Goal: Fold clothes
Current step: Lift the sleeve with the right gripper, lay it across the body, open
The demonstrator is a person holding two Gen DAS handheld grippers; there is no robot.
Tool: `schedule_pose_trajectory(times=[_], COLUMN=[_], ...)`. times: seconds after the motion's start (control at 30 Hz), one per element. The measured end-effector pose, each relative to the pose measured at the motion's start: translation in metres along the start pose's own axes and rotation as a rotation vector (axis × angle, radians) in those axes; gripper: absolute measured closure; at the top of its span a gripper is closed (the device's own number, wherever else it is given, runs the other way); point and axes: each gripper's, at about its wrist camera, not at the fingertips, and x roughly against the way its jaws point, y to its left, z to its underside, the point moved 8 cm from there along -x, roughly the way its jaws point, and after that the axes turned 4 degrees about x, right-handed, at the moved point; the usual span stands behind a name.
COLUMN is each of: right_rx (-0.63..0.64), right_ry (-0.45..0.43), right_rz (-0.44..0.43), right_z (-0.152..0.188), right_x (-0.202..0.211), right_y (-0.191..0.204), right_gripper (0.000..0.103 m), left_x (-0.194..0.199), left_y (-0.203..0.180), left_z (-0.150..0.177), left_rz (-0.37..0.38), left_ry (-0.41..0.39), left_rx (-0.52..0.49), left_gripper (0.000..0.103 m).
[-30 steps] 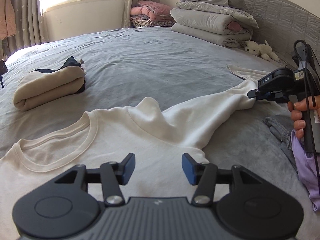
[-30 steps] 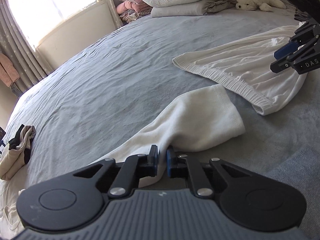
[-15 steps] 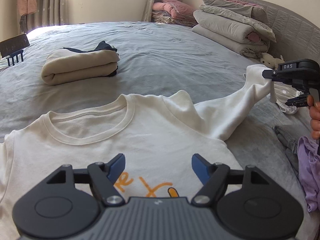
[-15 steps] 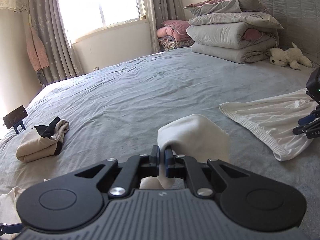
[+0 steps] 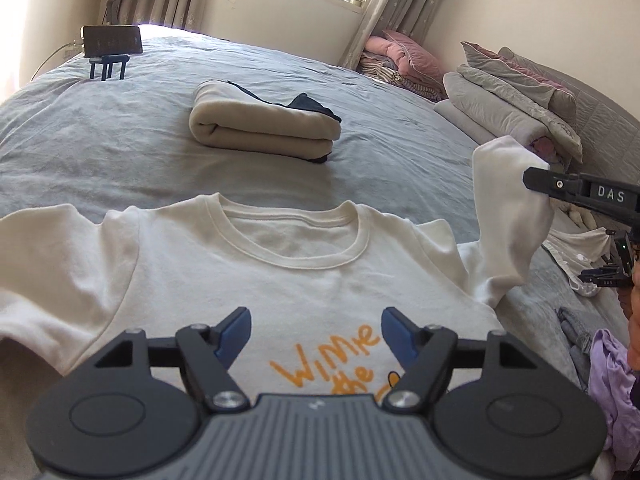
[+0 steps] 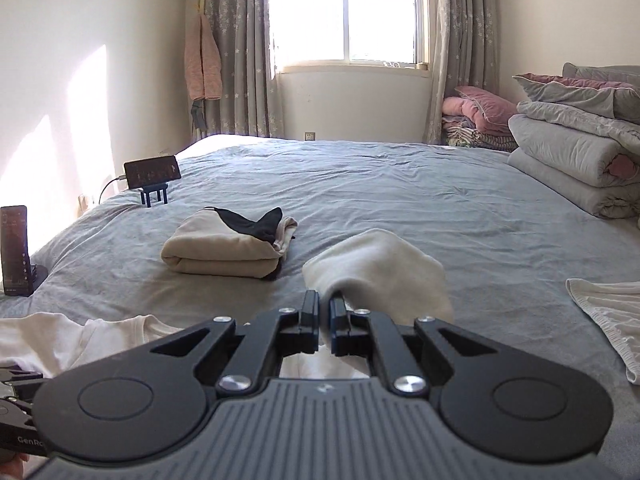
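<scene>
- My right gripper (image 6: 324, 312) is pinched tight on the cream shirt's (image 5: 304, 280) sleeve (image 6: 384, 268), lifted off the bed (image 6: 400, 184).
- My left gripper (image 5: 316, 330), jaws just narrowing, hovers empty over its chest.
- Soft, light, floppy cotton: I'd grip hems or the shoulder seam.

This is a bedroom in a home. A wide bed (image 6: 400, 184) under a grey sheet fills the room, with folded quilts (image 6: 576, 152) and pink pillows (image 6: 480, 108) stacked at its far right beside a padded headboard (image 5: 600, 108). On the far wall a sunlit window (image 6: 344, 12) has patterned grey curtains (image 6: 236, 48) on both sides, and a pink garment (image 6: 202, 64) hangs at the left curtain.
</scene>
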Motion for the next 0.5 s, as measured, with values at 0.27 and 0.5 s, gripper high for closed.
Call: schedule_pose_trajectory(times=[0.27,0.5], right_rx=[0.045,0.065], right_ry=[0.104,0.166], right_rz=[-0.13,-0.161], right_z=[0.054,0.092], right_x=[-0.027,-0.038], right_y=[0.073,0.095], right_gripper=[0.096,0.089], left_x=[0.001,-0.009], left_y=[0.029,0.032], left_z=[0.001,0.01], left_rz=[0.071,0.049], left_ry=[-0.033,-0.053], left_rx=[0.128,0.107], left_gripper=[0.049,0.046])
